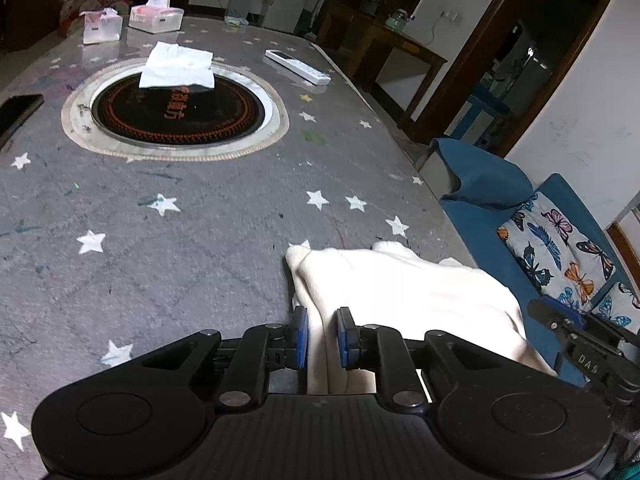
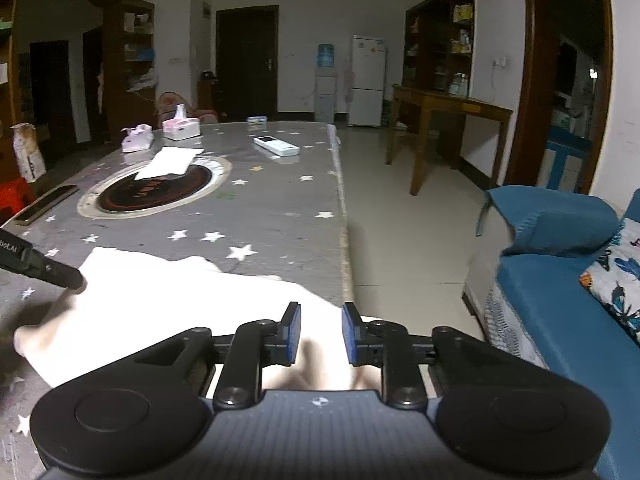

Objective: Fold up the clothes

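White garment [image 1: 404,292]: soft cloth, partly bunched, with rounded folds along its far edge. It lies at the near right corner of the star-patterned grey table [image 1: 180,240], one part overhanging the table's right edge.

Orange Chinese characters printed on round black hotplate inset [image 1: 176,114] in grey star-patterned table, running from disc centre toward 12 o'clock; strokes too blurred to read.

White letters "DAS" on black arm of right gripper [image 1: 588,358], at 4 o'clock in left wrist view; lettering may run on, end unclear.

White letters "boLAI" on black body of left gripper [image 2: 16,250], at 9 o'clock in right wrist view; start of word cut by picture edge.

Round white cross-hair mark on grey ribbed body of right gripper [image 2: 321,401]; no letters.
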